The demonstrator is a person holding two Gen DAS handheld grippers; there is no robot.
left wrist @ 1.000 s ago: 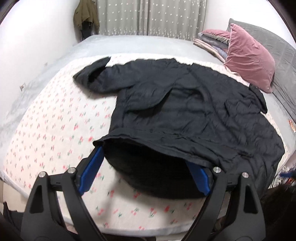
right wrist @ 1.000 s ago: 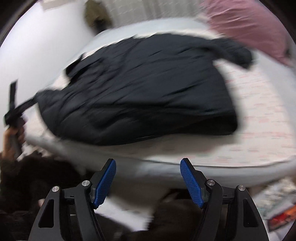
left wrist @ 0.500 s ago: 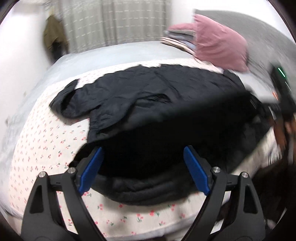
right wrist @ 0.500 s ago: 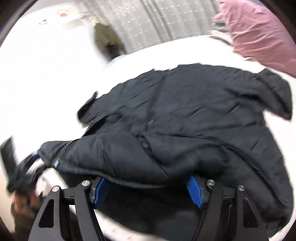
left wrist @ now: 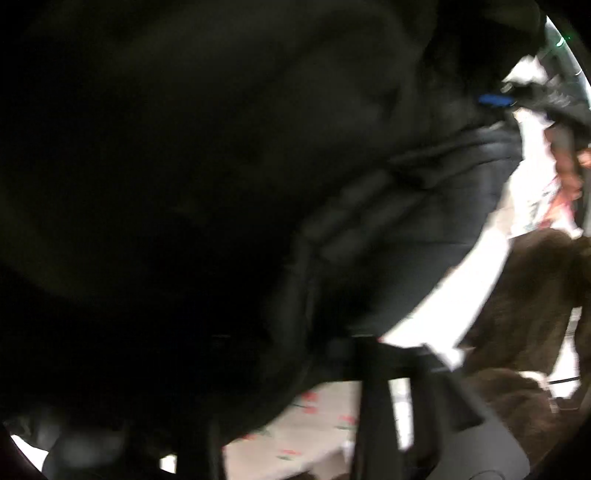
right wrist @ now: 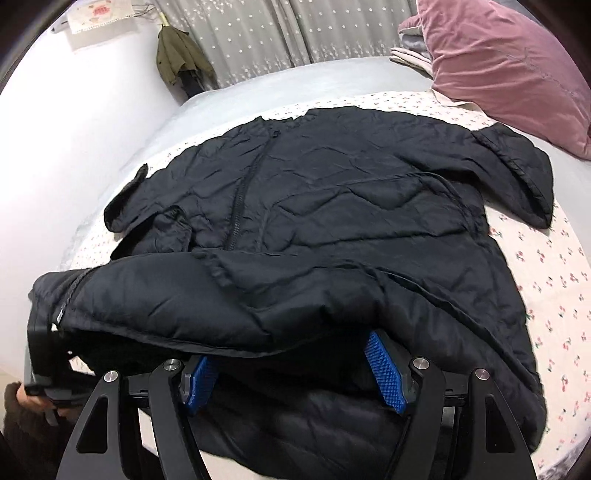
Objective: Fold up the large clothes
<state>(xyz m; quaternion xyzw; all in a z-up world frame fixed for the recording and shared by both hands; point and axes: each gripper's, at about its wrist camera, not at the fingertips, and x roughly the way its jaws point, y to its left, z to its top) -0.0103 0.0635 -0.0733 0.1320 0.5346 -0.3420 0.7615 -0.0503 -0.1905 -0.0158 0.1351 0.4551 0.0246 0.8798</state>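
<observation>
The right tool (right wrist: 291,373) is seen nearest, its blue pads spread apart with the jacket's (right wrist: 332,229) lifted bottom hem draped across and in front of them, so nothing is clamped there yet. A second ago this tool was still short of the bed (right wrist: 546,295); now it has been brought right in under the raised hem. To the left of that hem, the left tool (right wrist: 44,354) is glimpsed at the jacket's corner, and whether it is closed on cloth cannot be told. Its own camera, which showed the whole spread jacket a second ago, is now smothered by dark quilted fabric, a sign that the hem has been carried up and over it. Beyond the hem, the jacket is laid flat on the floral bed, zip running up the middle, sleeves out to both sides. Past the jacket's right sleeve a pink pillow (right wrist: 509,70) is propped; beyond the collar, grey curtains (right wrist: 258,33) are hung. A bottom-to-top fold is judged to be starting.
</observation>
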